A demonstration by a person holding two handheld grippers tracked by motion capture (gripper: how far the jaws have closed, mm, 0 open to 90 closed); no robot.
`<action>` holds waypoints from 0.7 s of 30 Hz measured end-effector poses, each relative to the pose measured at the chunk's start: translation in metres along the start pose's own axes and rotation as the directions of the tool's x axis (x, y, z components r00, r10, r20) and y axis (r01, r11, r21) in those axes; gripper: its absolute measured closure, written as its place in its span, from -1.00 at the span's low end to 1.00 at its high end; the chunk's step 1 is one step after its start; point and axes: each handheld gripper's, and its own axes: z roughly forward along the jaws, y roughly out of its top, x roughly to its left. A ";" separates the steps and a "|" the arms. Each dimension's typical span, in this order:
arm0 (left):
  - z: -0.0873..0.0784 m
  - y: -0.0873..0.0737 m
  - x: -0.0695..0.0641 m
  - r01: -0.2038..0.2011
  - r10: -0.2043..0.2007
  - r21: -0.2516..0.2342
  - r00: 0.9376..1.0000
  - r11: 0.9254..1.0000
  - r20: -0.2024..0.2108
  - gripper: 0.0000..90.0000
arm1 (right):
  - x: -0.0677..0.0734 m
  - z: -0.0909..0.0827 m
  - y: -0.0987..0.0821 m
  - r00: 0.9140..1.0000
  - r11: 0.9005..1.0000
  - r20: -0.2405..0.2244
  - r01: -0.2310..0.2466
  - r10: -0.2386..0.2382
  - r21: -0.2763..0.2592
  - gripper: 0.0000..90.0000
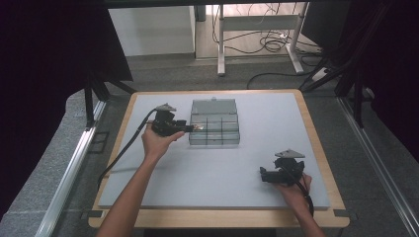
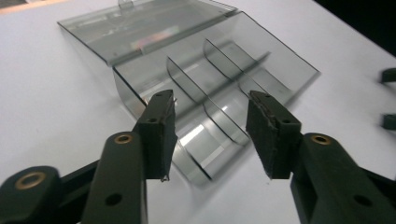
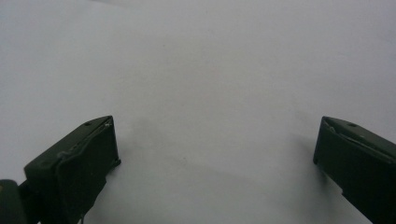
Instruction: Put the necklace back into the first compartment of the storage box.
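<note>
A clear grey plastic compartment box [image 1: 214, 129] lies open on the white table [image 1: 212, 168], its lid [image 1: 213, 106] folded back flat behind it. My left gripper [image 1: 190, 127] points at the box's left side from just beside it. In the left gripper view its jaws [image 2: 210, 135] stand apart over the near edge of the box [image 2: 210, 93], with nothing between the pads. The dividers show several empty compartments. My right gripper [image 1: 263, 175] rests low near the table's front right, held in a hand. Its jaws [image 3: 215, 158] are wide open above bare table.
The table has a wooden rim [image 1: 316, 138]. Black curtains and frame legs stand left and right of it. A desk frame with cables [image 1: 257, 39] is on the floor beyond. The right gripper's jaws [image 2: 387, 98] show at the edge of the left gripper view.
</note>
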 end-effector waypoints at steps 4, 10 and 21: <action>-0.019 -0.017 -0.001 0.007 -0.007 -0.014 1.000 1.000 0.009 0.08 | 0.000 0.000 0.000 1.000 1.000 0.000 -0.001 0.001 0.001 -1.00; -0.044 -0.043 -0.001 0.015 -0.015 -0.006 1.000 1.000 -0.006 0.03 | 0.000 0.000 0.000 1.000 1.000 0.000 -0.001 0.001 0.000 -1.00; -0.061 -0.094 -0.009 0.000 0.001 0.036 1.000 0.999 -0.012 0.01 | 0.000 0.000 0.000 1.000 1.000 0.000 -0.004 0.004 0.003 -1.00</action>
